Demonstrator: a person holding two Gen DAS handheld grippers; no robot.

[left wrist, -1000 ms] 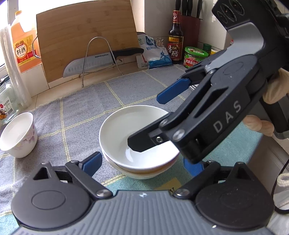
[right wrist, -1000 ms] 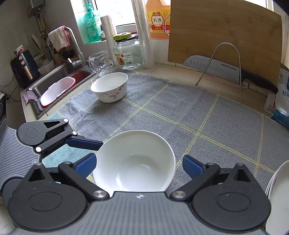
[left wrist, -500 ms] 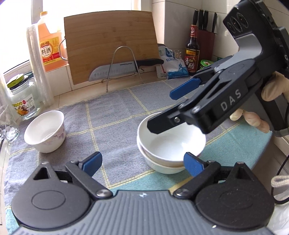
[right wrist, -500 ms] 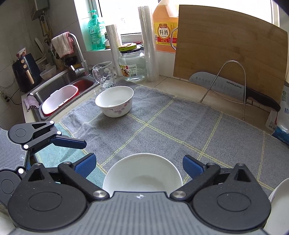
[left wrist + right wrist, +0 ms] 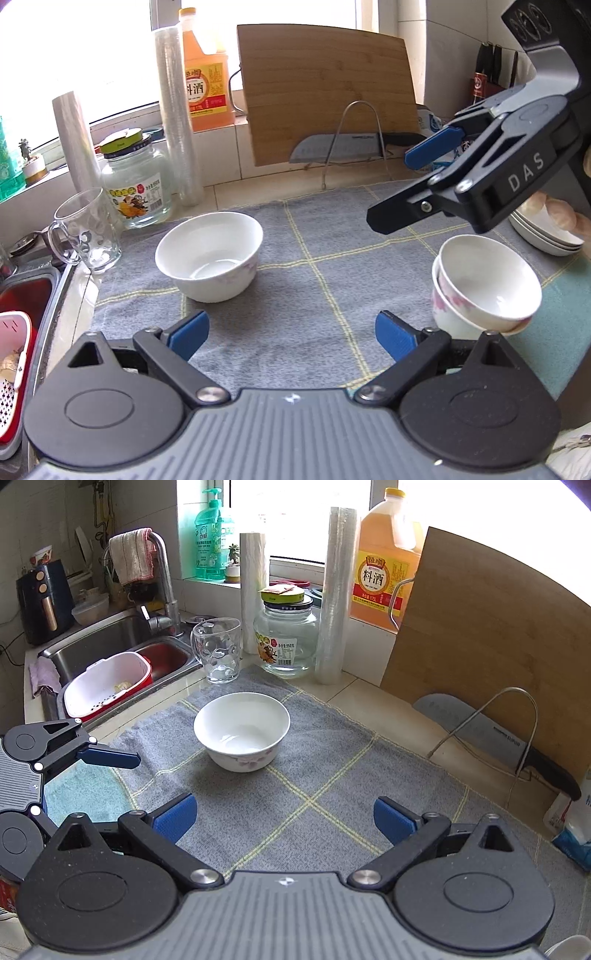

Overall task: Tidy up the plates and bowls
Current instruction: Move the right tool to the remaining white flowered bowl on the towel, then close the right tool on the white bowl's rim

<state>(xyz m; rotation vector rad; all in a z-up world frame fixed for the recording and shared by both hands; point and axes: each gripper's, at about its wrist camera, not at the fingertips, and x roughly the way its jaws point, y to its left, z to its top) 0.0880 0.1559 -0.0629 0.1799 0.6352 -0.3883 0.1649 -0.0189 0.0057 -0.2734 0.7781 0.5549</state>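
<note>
Grey mat (image 5: 332,775): lone bowl (image 5: 242,731) near glass mug (image 5: 218,650), jar (image 5: 286,642); both tools, left (image 5: 291,332) and right (image 5: 284,818), wide, empty.

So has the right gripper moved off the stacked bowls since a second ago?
Yes. The right gripper, open and empty, now hangs above and behind the stacked bowls, nearer the cutting board; earlier one finger reached into them.

"DAS" on right tongs (image 5: 399,192); "料酒" on orange jug (image 5: 384,565); "SUPOR" on knife (image 5: 491,734)

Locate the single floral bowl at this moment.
The floral bowl stands alone on the grey cloth, left of centre in the left wrist view, just in front of the glass mug and glass jar.
</note>
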